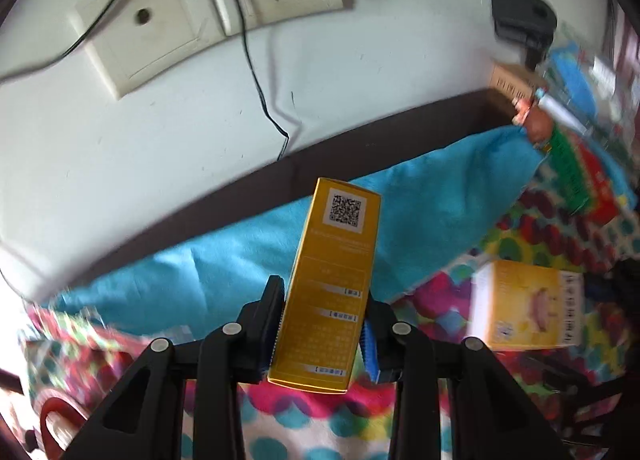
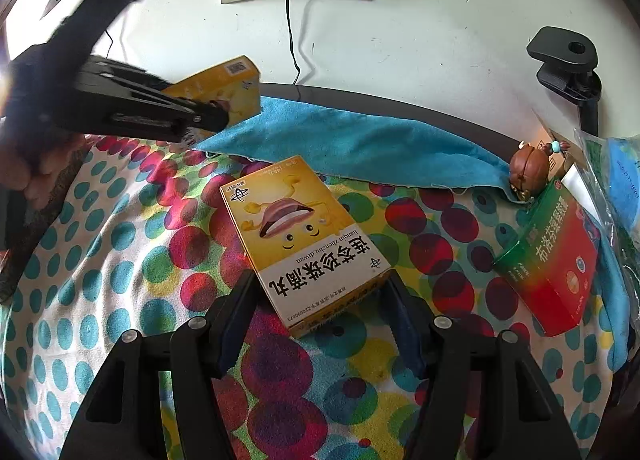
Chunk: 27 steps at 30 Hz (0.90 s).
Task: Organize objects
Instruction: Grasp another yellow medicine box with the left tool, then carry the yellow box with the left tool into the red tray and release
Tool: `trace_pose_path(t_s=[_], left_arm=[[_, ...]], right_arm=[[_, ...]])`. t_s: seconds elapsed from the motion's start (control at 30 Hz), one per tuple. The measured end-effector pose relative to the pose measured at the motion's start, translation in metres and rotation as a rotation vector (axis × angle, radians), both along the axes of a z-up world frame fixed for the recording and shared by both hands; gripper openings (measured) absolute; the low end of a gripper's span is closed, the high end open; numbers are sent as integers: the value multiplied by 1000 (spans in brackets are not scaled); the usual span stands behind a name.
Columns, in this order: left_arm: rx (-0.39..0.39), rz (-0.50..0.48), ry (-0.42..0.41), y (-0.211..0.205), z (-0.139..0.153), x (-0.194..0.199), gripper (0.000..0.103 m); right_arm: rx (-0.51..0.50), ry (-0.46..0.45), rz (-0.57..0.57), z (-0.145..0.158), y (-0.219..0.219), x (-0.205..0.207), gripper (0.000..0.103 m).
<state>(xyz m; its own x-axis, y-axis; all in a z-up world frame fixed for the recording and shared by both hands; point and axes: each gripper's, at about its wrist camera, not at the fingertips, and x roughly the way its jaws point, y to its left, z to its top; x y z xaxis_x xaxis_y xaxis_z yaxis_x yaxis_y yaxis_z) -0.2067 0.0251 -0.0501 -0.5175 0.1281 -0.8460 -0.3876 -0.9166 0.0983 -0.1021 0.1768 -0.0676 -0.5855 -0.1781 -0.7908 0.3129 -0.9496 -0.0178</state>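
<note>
The left tool [image 1: 326,324] has its two fingers squeezed tight on a tall yellow box [image 1: 330,284]. The box stands up between the fingers, its long side pointing away toward twelve o'clock, with a square code near its top. It is lifted above the blue towel [image 1: 224,260] and the spotted cloth [image 1: 304,420].

Over on the right, the second yellow box [image 2: 304,240] lies flat on the spotted cloth. Its long side runs from eleven o'clock down to five o'clock. It sits right in front of the right tool [image 2: 316,300], at twelve o'clock, so the right hand is the nearer one. The right tool stands about half open, one finger on each side of the box's near end. The pads look not quite touching it, so nothing is held yet. A green and red box [image 2: 556,256] lies at three o'clock, well apart
</note>
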Motion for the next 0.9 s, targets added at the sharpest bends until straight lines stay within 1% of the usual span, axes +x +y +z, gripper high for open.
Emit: trace_pose_path(t_s=[0.1,0.13,0.17,0.27,0.33,0.4,0.53,0.67,0.8,0.9], left_arm=[[67,53,-9,-9,3,18,35],[78,75,-10,-10,4,26,35],[80,92,-2,-13,3,34,35],[43,164,35,-16,2,62,35],[47,209,50,-2,2,71,35],[43,254,78,-4,4,85,35],[40,320,96,-10,7,112,35],[60,344,111,-7,10,136,35],[99,371,108,-9,17,159,35],[75,386,132,-9,19,172,35]], right_arm=[[-1,0,0,0,0,-2,59],[-1,-1,0,0,0,-3,59],[1,0,0,0,0,-2,59],[2,0,0,-1,0,-3,59],[3,0,1,-1,1,-3,59],[4,1,0,-1,1,-3,59],[7,1,1,-2,1,-4,59],[11,2,1,-3,2,-4,59],[18,5,2,-3,2,-4,59],[18,3,2,-4,3,-7,59]])
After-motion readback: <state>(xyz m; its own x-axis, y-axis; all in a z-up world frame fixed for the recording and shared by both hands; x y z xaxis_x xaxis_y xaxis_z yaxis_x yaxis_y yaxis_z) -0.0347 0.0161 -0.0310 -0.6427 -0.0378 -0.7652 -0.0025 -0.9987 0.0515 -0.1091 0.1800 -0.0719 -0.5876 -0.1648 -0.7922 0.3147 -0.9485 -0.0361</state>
